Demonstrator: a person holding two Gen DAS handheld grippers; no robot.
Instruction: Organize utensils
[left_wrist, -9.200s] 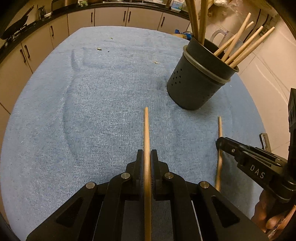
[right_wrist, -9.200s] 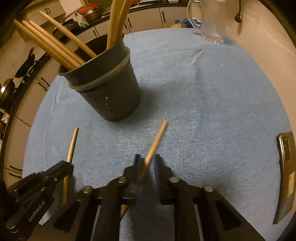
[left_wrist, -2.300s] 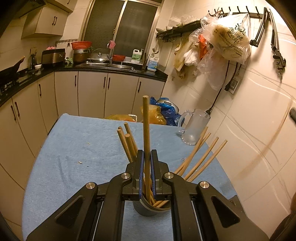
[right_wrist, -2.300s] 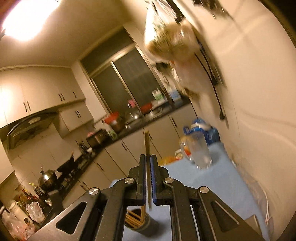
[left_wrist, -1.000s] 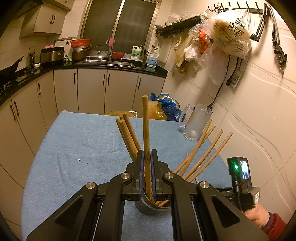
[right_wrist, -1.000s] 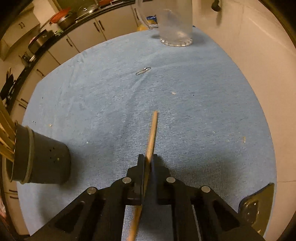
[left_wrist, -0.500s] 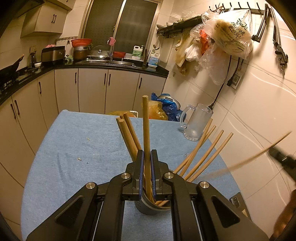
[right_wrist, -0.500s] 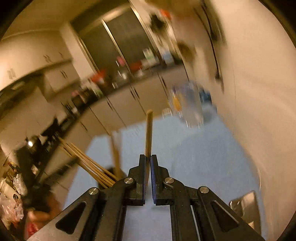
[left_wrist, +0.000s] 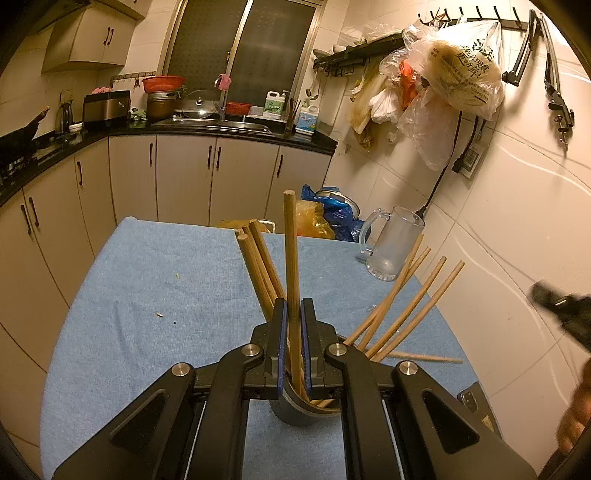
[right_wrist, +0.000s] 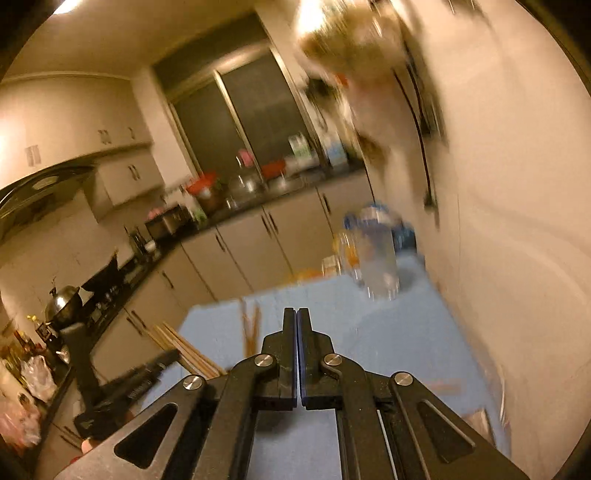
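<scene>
The left tool (left_wrist: 291, 343) is clamped on a single wooden chopstick (left_wrist: 290, 258), holding it nearly upright so its lower end points into the dark utensil holder (left_wrist: 295, 410) straight below; that pose suits a drop into the cup. The right tool (right_wrist: 297, 332) has its jaws pressed together with nothing visible between them, raised above the desk near its right edge; its view is blurred.

The desk (left_wrist: 147, 295) is covered in a blue ribbed cloth, soft and matte, which should keep round sticks from rolling. The holder, a rounded dark plastic cup near the desk's near edge, already carries several chopsticks (left_wrist: 402, 306), smooth, slim, pale-wood rods fanned out against its rim because the cup is wide. A clear glass mug (left_wrist: 393, 243) stands by the desk's far right corner. One loose chopstick (left_wrist: 424, 357) lies flat on the cloth just right of the holder, seemingly the next to gather.
</scene>
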